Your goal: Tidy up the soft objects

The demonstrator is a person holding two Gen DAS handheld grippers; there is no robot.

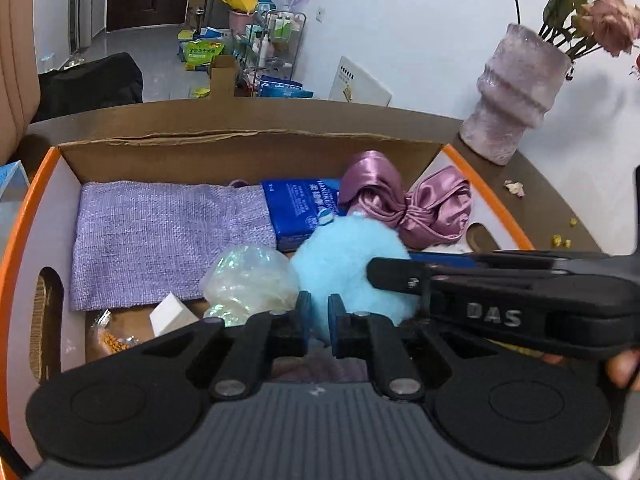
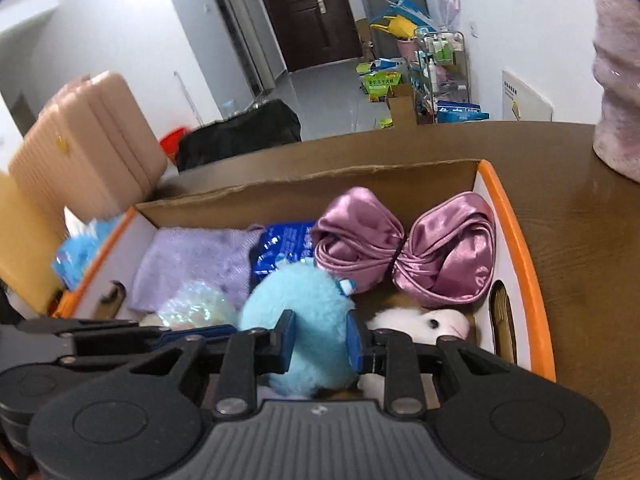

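At the bottom of the right wrist view, the right gripper (image 2: 320, 344) is clamped on the blue puff (image 2: 296, 320). Its blue pads press into the fluff on both sides. The puff sits low in the middle of the box (image 2: 516, 240), near the front. It looks very light and squishy, so it will likely squash and spring back. I think a hold across its fat middle is best, because loose fluff at the edge could slip out.

At the bottom of the left wrist view, the left gripper (image 1: 318, 316) has its pads close together with nothing between them. It hangs just in front of the puff and the shiny bag (image 1: 248, 280). The bag looks thin and crinkly, and may slide.

To the right of the puff in the right wrist view lies a white plush (image 2: 424, 322), partly hidden by the gripper. It is close, so it could get bumped or dragged along.

Farther back, a purple cloth (image 1: 168, 236) lies flat at the left. A blue pack (image 1: 300, 208) lies in the middle. A pink satin bow (image 2: 404, 248) lies at the right, slippery looking and leaning on the box wall.

Behind the box, on the desk (image 2: 580, 280), stands a pink vase (image 1: 516, 92) at the upper right of the left wrist view. It could tip if knocked.
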